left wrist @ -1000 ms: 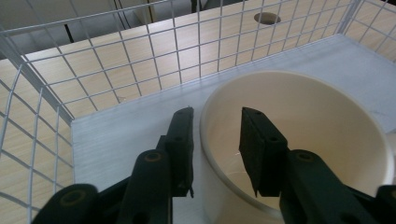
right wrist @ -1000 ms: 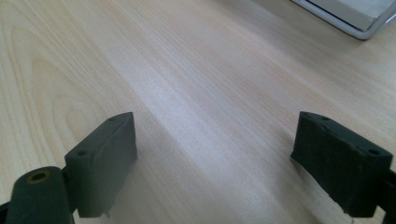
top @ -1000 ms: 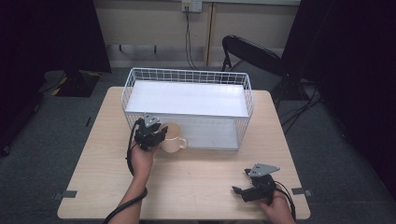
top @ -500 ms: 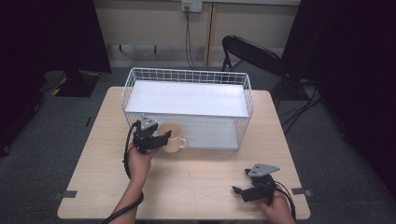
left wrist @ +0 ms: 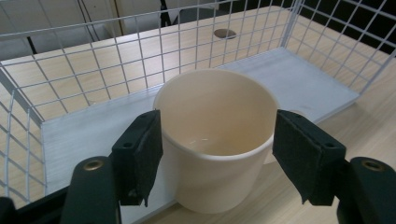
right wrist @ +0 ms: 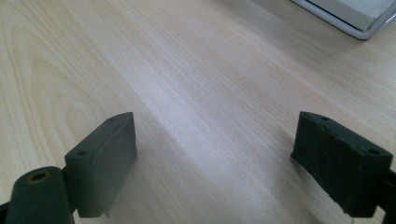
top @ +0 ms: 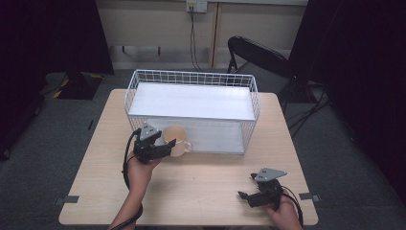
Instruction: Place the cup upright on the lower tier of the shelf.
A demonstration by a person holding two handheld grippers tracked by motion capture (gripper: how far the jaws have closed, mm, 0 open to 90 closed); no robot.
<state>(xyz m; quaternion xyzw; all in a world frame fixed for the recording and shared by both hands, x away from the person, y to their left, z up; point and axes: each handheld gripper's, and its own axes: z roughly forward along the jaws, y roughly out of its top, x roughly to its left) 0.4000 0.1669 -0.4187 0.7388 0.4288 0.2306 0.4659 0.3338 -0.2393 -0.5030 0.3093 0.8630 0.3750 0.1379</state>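
1. The pale wooden desk point(top: 201, 182) carries everything.
2. A white wire basket with a white floor panel point(top: 191, 103) stands at its far half.
3. The cream plastic cup point(left wrist: 215, 135) stands on the desk against the basket's near wall.
4. My left gripper point(top: 165, 146) has just been opening; its pads flank the cup without pressing.
5. My right gripper point(right wrist: 224, 158) rests apart over bare desk, holding nothing.
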